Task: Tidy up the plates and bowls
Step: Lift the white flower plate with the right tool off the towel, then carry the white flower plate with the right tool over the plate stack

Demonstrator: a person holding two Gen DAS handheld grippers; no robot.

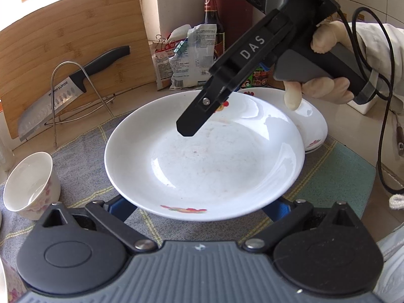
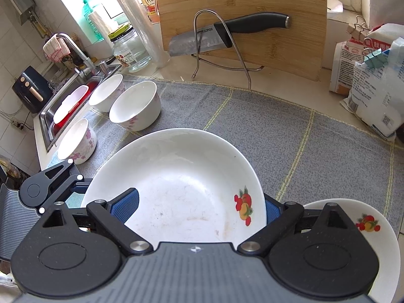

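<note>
A white plate with a fruit print (image 1: 202,156) (image 2: 176,171) lies over the grey cloth (image 2: 277,126). My left gripper (image 1: 198,205) is open at the plate's near rim. The rim covers both blue pads (image 1: 121,209), and I cannot tell whether it rests on them. My right gripper (image 2: 199,204) (image 1: 186,126) is open and wide at the opposite rim. Its left pad (image 2: 126,205) lies over the plate's inside and its right pad (image 2: 271,212) sits behind the rim. A second fruit-print plate (image 1: 313,126) (image 2: 373,242) lies beside the first. Three floral bowls (image 2: 136,106) (image 2: 107,96) (image 2: 75,141) stand at the cloth's left end.
A gloved hand (image 1: 328,85) holds the right gripper, trailing a black cable. A cutting board (image 2: 252,12) and a knife (image 2: 214,38) on a wire rack stand at the back. Clipped bags (image 2: 373,83) sit at the right. The sink (image 2: 48,116) holds a red basin at the left.
</note>
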